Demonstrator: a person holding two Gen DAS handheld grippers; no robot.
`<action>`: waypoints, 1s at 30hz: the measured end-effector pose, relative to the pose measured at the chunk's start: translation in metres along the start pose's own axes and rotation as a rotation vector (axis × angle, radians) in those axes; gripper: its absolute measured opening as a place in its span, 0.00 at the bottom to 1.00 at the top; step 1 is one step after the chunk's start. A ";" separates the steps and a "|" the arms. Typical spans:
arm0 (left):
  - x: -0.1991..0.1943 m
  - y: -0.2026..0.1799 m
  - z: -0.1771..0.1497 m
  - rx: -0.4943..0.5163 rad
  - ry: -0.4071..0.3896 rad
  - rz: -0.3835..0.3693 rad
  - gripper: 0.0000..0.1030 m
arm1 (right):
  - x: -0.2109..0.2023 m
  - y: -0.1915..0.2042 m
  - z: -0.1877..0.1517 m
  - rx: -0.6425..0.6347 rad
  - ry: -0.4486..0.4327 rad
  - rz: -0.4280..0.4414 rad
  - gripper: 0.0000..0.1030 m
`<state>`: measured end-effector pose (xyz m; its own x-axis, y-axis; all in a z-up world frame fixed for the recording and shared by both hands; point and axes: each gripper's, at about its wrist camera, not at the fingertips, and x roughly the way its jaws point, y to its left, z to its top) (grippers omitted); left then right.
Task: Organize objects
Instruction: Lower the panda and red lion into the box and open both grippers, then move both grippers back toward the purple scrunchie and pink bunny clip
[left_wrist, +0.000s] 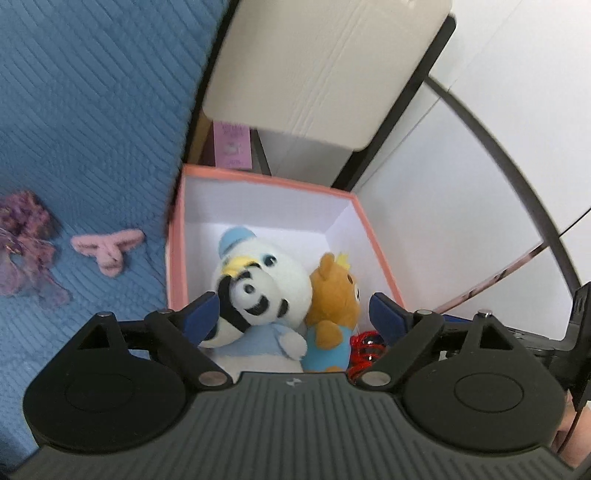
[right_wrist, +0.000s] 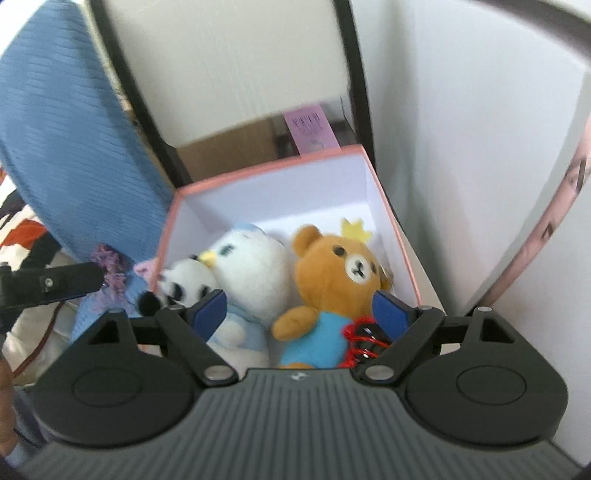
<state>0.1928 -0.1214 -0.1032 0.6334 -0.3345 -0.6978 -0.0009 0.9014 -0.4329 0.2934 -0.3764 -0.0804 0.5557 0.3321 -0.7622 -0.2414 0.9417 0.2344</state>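
Observation:
A pink-rimmed box (left_wrist: 266, 179) with white inside walls holds a white duck plush (left_wrist: 284, 273), a black-and-white panda plush (left_wrist: 251, 295), a brown bear plush in a blue shirt (left_wrist: 332, 295) and a red coiled item (left_wrist: 364, 345). My left gripper (left_wrist: 295, 314) is open and empty above the plushes. My right gripper (right_wrist: 299, 312) is open and empty over the same box (right_wrist: 258, 168), with the bear (right_wrist: 332, 273), duck (right_wrist: 251, 266), panda (right_wrist: 188, 284) and red item (right_wrist: 364, 341) between and below its fingers. A pink hair claw (left_wrist: 107, 247) and a purple scrunchie (left_wrist: 26, 247) lie on the blue bedspread (left_wrist: 92, 110).
A beige chair back (left_wrist: 325, 62) with a black frame stands behind the box. A purple card (left_wrist: 232, 146) sits behind the box. White walls are to the right. The left gripper's body (right_wrist: 48, 282) shows at the left of the right wrist view.

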 end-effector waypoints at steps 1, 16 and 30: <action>-0.011 0.001 0.000 0.002 -0.020 0.002 0.88 | -0.007 0.007 0.001 -0.009 -0.015 0.006 0.85; -0.129 0.045 -0.034 0.003 -0.187 0.069 0.88 | -0.052 0.108 -0.034 -0.112 -0.072 0.140 0.85; -0.181 0.095 -0.068 -0.005 -0.275 0.121 0.97 | -0.039 0.173 -0.087 -0.148 -0.049 0.143 0.85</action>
<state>0.0255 0.0059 -0.0563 0.8142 -0.1375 -0.5641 -0.0924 0.9285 -0.3596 0.1603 -0.2311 -0.0625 0.5446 0.4671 -0.6966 -0.4325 0.8680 0.2439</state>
